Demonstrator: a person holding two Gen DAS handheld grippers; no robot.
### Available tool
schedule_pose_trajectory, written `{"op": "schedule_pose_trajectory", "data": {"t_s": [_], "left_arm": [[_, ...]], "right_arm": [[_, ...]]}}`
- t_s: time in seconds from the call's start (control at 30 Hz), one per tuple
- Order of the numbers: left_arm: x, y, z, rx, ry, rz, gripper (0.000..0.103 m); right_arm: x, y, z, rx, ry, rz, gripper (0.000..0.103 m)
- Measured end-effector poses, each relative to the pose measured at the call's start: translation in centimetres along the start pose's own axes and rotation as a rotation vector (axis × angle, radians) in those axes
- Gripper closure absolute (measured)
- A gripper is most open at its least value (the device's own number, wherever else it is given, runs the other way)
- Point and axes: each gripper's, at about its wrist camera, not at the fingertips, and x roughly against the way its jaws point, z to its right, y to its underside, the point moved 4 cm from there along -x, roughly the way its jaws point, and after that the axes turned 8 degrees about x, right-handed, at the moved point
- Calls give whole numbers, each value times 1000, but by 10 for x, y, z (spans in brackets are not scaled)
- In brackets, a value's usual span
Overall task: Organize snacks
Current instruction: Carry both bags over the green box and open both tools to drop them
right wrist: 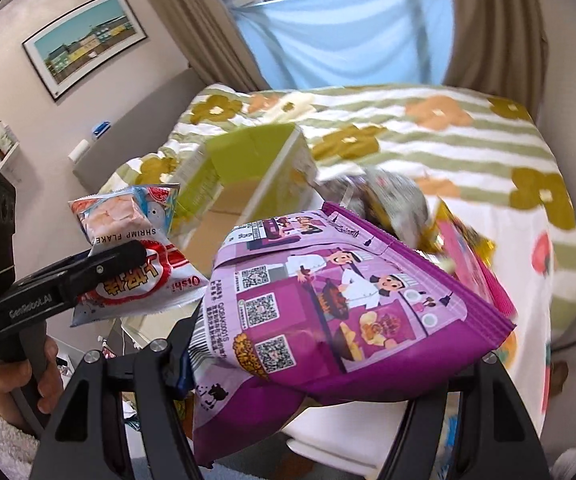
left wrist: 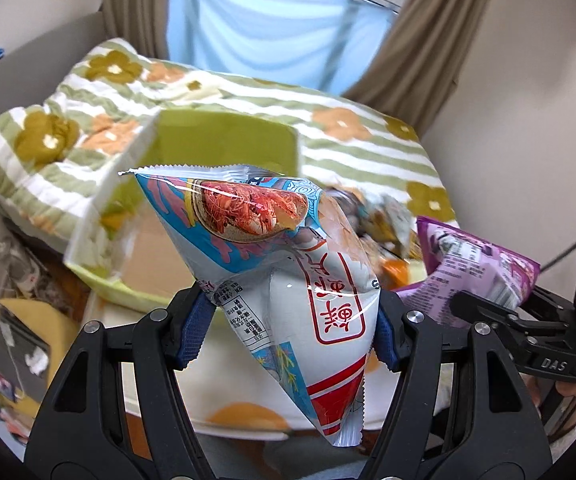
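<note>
My left gripper (left wrist: 288, 332) is shut on a white and blue shrimp flakes bag (left wrist: 284, 264) and holds it in the air before the bed. The same bag shows in the right wrist view (right wrist: 136, 256), clamped in the left gripper (right wrist: 100, 268). My right gripper (right wrist: 320, 364) is shut on a purple snack bag (right wrist: 340, 304), held up above the bed's edge; its right finger is hidden under the bag. The purple bag also shows in the left wrist view (left wrist: 476, 268). A green cardboard box (left wrist: 192, 200), open at the top, lies on the bed beyond both bags; it also shows in the right wrist view (right wrist: 248, 168).
A pile of loose snack packets (right wrist: 400, 208) lies on the bed right of the box, blurred. The bed carries a green striped flower blanket (right wrist: 448, 136). Curtains and a window stand behind. A yellow item and clutter (left wrist: 20, 332) sit on the floor at left.
</note>
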Motion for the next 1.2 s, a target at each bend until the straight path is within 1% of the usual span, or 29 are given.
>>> {"op": "schedule_pose_trajectory", "data": {"t_s": [0.13, 0.23, 0.33, 0.47, 0.63, 0.73, 0.9, 1.0, 1.07, 1.1, 1.2], "left_arm": [[-10, -35, -40, 0, -11, -15, 39], [-24, -54, -65, -14, -19, -39, 39], [-46, -75, -91, -35, -23, -79, 39], [-78, -95, -115, -74, -32, -122, 39], [-118, -116, -128, -136, -16, -191, 39], [-141, -123, -128, -176, 0, -229, 39], [-174, -129, -125, -238, 2, -273, 39], [-187, -133, -125, -246, -30, -282, 26], [-192, -137, -128, -237, -50, -275, 6], [-192, -139, -131, -226, -57, -269, 4], [-185, -142, -141, -185, -83, -262, 4]], "right_arm": [[-21, -26, -27, 46, -9, 10, 37], [-43, -46, -48, 65, -6, 0, 37], [-71, -61, -65, 57, -8, -19, 37], [-107, -78, -83, 52, 3, -48, 37], [-150, -94, -96, 34, 45, -91, 37], [-165, -95, -95, 12, 81, -116, 37], [-181, -95, -89, -33, 124, -146, 37], [-189, -94, -85, -52, 130, -166, 37], [-193, -95, -84, -52, 134, -175, 37], [-195, -96, -83, -47, 137, -177, 37], [-201, -99, -82, -23, 141, -186, 37]]}}
